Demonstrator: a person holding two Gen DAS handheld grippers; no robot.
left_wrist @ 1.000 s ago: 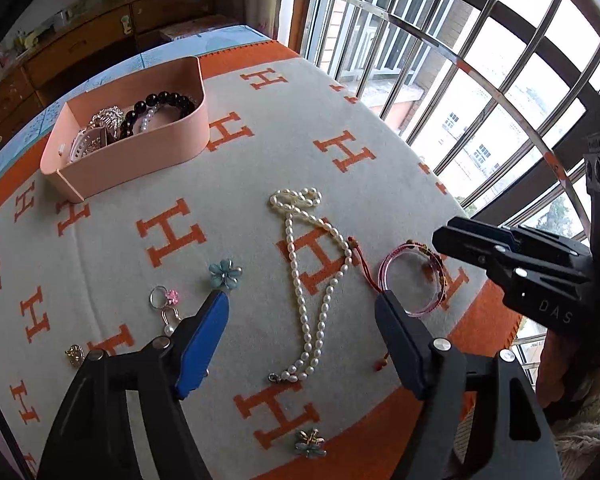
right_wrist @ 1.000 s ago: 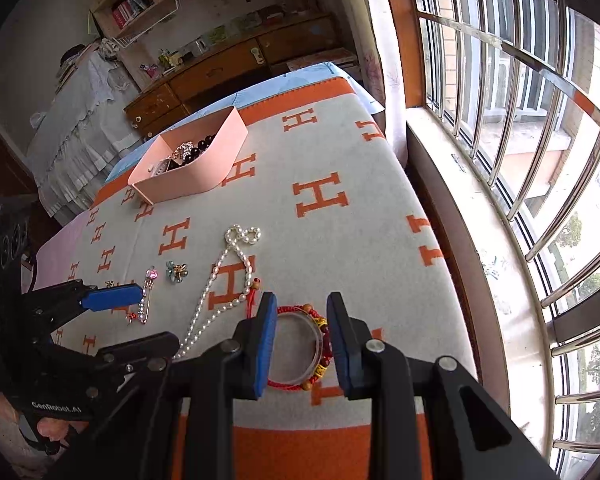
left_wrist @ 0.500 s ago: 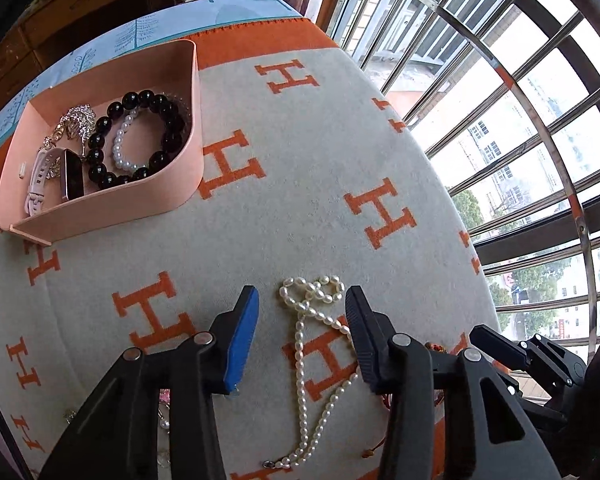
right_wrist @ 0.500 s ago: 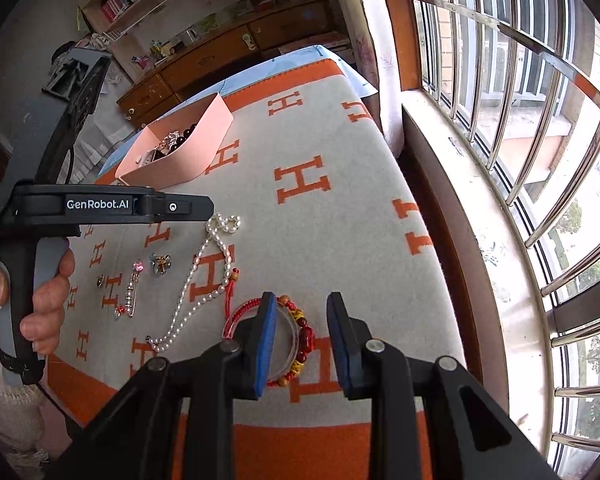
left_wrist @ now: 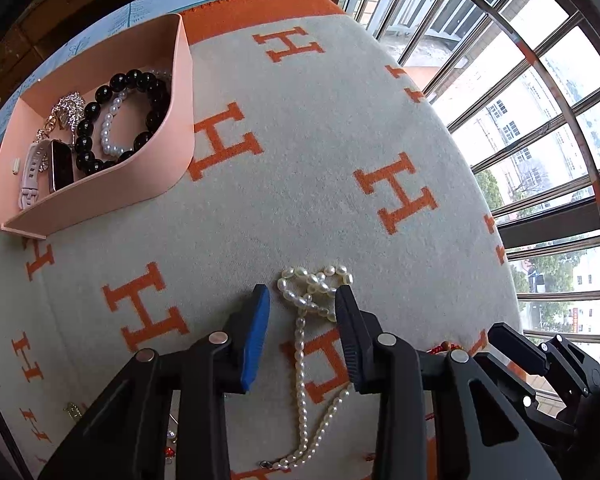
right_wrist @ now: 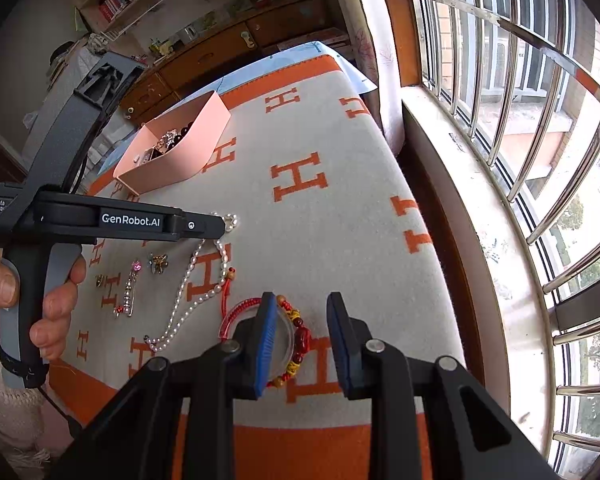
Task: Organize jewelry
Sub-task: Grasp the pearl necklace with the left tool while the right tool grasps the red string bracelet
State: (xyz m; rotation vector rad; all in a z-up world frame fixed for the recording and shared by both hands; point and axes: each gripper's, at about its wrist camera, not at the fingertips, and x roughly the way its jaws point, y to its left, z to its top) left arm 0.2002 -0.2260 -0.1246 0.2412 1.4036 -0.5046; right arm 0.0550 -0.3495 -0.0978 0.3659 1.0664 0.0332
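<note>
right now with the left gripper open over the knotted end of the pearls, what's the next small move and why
Probably lower the left gripper a little and close it. Its jaws are open and straddle the looped end of the pearl necklace, which lies flat on the blanket, not yet pinched. The pink tray holding other jewelry sits ahead to the left.

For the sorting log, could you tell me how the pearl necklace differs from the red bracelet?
The pearl necklace is a long white strand lying stretched out; the red bracelet is a small closed ring of red cord and coloured beads. The necklace lies between the left gripper's fingers, the bracelet at the right gripper's. Both rest on the blanket.
</note>
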